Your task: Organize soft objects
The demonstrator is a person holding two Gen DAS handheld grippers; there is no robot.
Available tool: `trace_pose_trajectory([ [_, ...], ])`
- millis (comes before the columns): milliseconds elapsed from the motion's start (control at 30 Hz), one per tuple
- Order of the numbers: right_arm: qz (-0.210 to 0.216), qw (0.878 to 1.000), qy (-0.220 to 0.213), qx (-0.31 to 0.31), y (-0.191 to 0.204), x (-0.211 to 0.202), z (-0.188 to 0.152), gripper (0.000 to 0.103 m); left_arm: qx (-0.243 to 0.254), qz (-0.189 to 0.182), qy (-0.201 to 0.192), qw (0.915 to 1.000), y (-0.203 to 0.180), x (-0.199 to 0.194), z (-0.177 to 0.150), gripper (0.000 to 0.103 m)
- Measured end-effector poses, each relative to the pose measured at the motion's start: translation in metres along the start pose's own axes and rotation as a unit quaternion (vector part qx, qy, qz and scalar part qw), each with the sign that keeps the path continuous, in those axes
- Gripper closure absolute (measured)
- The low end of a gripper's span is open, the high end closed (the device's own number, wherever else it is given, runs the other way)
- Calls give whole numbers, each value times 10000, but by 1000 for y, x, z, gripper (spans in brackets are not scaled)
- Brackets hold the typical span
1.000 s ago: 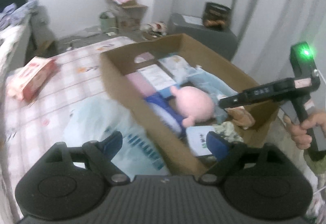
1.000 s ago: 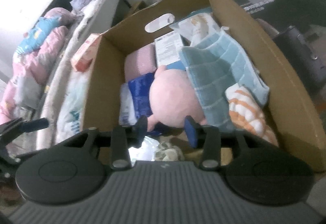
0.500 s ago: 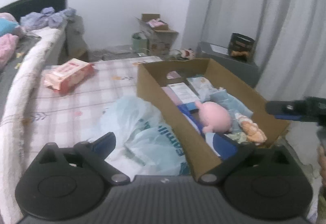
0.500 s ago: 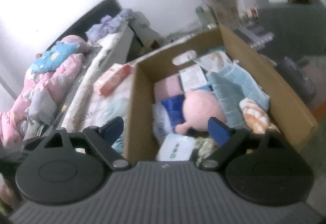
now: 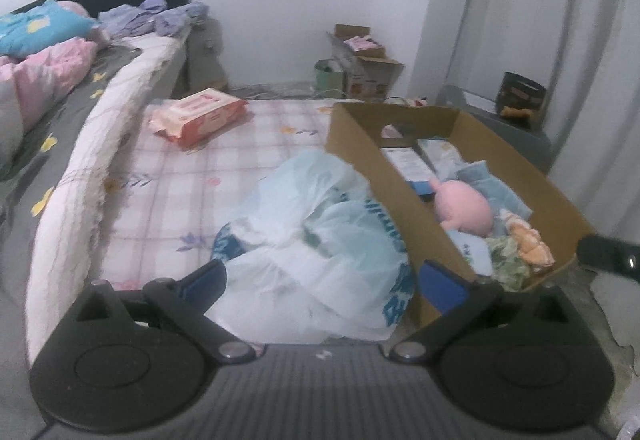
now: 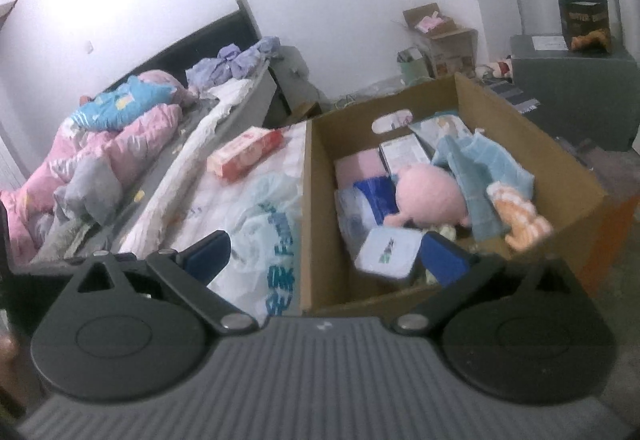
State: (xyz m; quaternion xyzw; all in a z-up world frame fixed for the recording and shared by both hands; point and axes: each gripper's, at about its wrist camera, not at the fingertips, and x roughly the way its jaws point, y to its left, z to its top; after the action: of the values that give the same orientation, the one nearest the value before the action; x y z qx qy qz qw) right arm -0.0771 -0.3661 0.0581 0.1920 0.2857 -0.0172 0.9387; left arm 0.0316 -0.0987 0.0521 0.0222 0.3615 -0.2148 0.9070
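Note:
An open cardboard box (image 5: 400, 176) (image 6: 306, 200) stands on the checked mattress. In it lie a pink plush (image 5: 464, 208) (image 6: 428, 200), a light blue towel (image 6: 480, 176), an orange-striped soft toy (image 5: 528, 246) (image 6: 520, 218) and a white pack (image 6: 388, 252). Left of the box lies a crumpled pale plastic bag (image 5: 320, 240) (image 6: 260, 224). My left gripper (image 5: 324, 280) hangs open over the bag, holding nothing. My right gripper (image 6: 326, 254) sits back from the box's near wall, its jaws opening with nothing gripped between them.
A red-and-white wipes pack (image 5: 200, 116) (image 6: 244, 152) lies farther back on the mattress. A bed with pink and blue bedding (image 6: 104, 144) runs along the left. A dark grey cabinet (image 6: 572, 80) stands right of the box, and small cartons (image 5: 360, 60) sit by the wall.
Both views have pulled back from the box. The right jaws, nearly shut by the pink plush a second ago, have spread wide. The left jaws have widened a little.

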Motion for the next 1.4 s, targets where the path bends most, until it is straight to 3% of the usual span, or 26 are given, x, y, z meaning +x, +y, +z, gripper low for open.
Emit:
trace_pose_trajectory([
  [167, -115, 9995, 268, -151, 4, 3, -13, 1, -241, 433, 206, 9986, 4, 3, -3, 0],
  [300, -286, 9984, 362, -315, 10, 6, -17, 1, -373, 548, 350, 9972, 5, 5, -4, 0],
  [467, -380, 9975, 367, -477, 17, 6, -17, 1, -369, 683, 197, 9968, -6, -2, -7, 0],
  [733, -270, 9983, 419, -299, 19, 10, -16, 1, 229, 380, 219, 9988, -37, -6, -8, 0],
  [1400, -670, 9955, 509, -441, 10, 22, -20, 1, 222, 357, 581, 9974, -53, 4, -12, 1],
])
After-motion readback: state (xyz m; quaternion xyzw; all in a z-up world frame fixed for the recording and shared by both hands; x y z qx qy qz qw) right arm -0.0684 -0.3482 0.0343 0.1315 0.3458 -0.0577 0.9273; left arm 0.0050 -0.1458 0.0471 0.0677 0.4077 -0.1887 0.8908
